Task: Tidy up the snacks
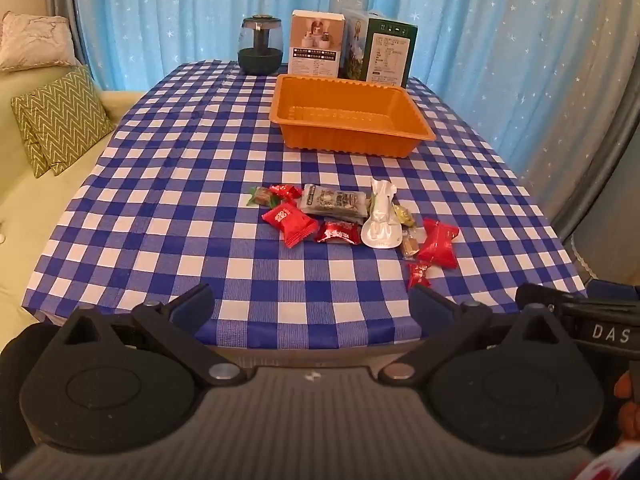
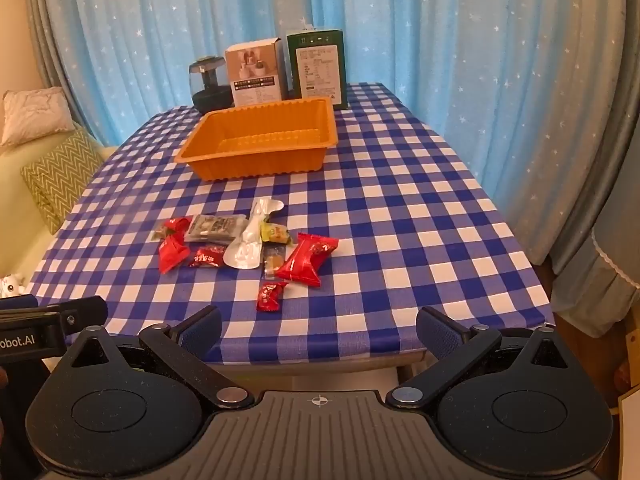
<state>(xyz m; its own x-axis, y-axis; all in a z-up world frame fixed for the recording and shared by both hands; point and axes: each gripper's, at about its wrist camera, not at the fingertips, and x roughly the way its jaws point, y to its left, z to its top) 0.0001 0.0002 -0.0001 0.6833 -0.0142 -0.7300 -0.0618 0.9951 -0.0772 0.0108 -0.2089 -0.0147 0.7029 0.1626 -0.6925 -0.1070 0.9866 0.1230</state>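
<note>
Several wrapped snacks lie in a loose heap [image 1: 352, 220] [image 2: 248, 246] on the checked tablecloth: red packets, a grey bar pack [image 1: 334, 202] [image 2: 216, 229], a white pouch [image 1: 380, 220] [image 2: 250, 240]. One small red candy [image 2: 270, 295] [image 1: 418, 274] lies nearest the front edge. Behind the heap stands an empty orange tray [image 1: 352, 136] [image 2: 256, 164]. My left gripper [image 1: 312, 306] hovers open over the table's front edge, nothing between its fingers. My right gripper [image 2: 318, 330] is open too, just short of the small red candy.
At the table's far end stand a dark glass jar [image 1: 260, 46] [image 2: 210, 84], a white box [image 1: 316, 44] [image 2: 256, 76] and a green box [image 1: 384, 50] [image 2: 318, 66]. A sofa with cushions [image 1: 60, 128] [image 2: 56, 176] lies to the left. Blue curtains hang behind.
</note>
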